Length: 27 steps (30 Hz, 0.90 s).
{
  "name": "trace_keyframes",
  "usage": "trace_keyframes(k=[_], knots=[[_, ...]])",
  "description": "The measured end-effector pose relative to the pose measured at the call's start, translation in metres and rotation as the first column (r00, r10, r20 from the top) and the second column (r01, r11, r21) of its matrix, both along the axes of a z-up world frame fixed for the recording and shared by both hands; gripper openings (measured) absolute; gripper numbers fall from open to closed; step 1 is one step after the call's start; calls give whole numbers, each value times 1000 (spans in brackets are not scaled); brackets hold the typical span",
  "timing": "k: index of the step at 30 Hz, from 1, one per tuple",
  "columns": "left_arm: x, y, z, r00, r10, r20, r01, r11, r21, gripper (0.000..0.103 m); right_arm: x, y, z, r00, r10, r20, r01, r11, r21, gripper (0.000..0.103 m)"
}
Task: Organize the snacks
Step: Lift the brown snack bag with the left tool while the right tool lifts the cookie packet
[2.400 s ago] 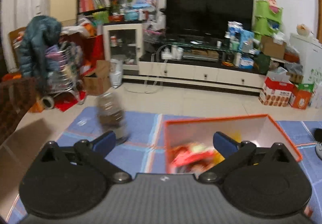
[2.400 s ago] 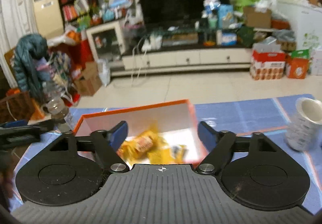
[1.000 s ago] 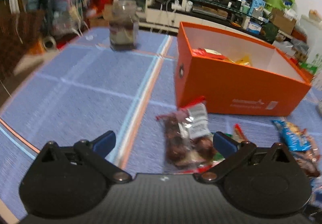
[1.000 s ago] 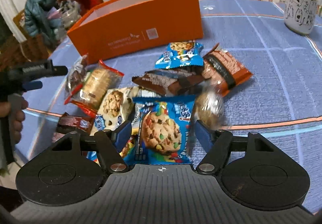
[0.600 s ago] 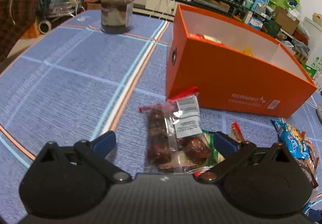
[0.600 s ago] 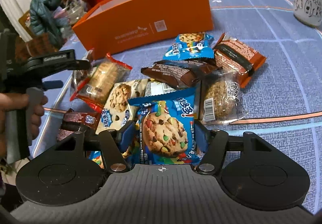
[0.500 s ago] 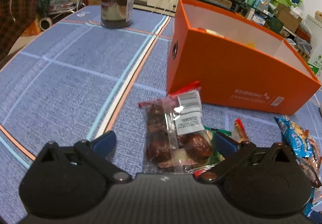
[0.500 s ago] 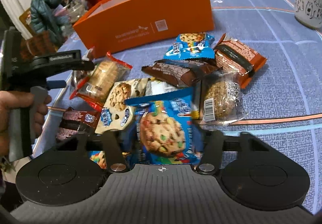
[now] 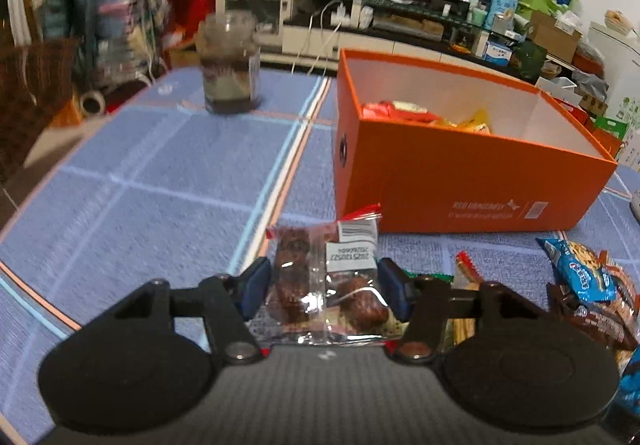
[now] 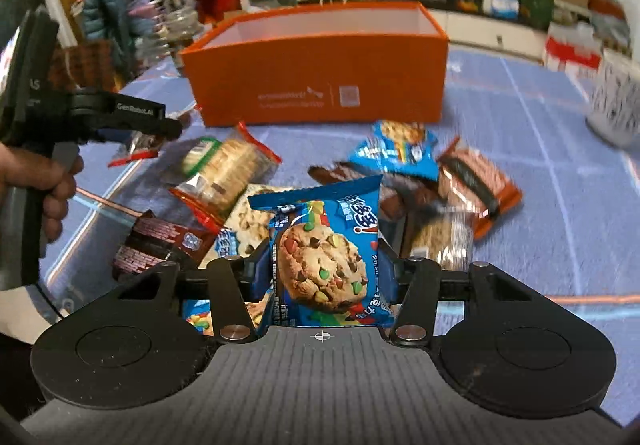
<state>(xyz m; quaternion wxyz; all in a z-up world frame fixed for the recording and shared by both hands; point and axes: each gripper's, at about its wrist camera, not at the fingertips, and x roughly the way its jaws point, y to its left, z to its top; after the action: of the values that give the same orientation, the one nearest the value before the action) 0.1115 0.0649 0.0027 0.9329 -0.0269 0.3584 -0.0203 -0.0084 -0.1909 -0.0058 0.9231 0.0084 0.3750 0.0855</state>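
Observation:
My left gripper [image 9: 325, 285] is closing, and its blue pads touch both sides of a clear packet of dark brown snacks [image 9: 298, 265] lying on the blue tablecloth before the orange box [image 9: 460, 181]. The box is open and holds a few red and yellow packets. My right gripper [image 10: 326, 269] is shut on a blue chocolate-chip cookie packet [image 10: 320, 241], held upright just above the snack pile. The orange box [image 10: 320, 81] stands behind the pile. At the left of the right wrist view, a hand [image 10: 52, 181] holds the left gripper [image 10: 160, 129].
Several loose snack packets lie before the box: a biscuit pack [image 10: 228, 169], a blue cookie pack [image 10: 396, 153], an orange-brown bar [image 10: 476, 181]. A brown jar [image 9: 230, 69] stands at the far left of the table. A white mug [image 10: 614, 109] stands at the right.
The left jaws have come in from wide apart onto the clear packet. The right gripper has tipped the blue cookie packet upright and lifted it slightly off the pile.

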Motion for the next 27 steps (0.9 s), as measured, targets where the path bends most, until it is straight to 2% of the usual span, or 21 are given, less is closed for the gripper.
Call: trace_keyframes(k=[9,18,27], knots=[[-19,-4,20,995,-25,98,20,998,57,59,-5,10,7,998,32,56,-28,997,-67,39],[-30,-12,29,988,-45,149,30,994,102,59,-7,14,15,992,26,122,-8,990,-141,39],[-35,-20,38,983,-61,173,40,992,123,59,0,15,18,992,22,121,-6,991,-133,39]])
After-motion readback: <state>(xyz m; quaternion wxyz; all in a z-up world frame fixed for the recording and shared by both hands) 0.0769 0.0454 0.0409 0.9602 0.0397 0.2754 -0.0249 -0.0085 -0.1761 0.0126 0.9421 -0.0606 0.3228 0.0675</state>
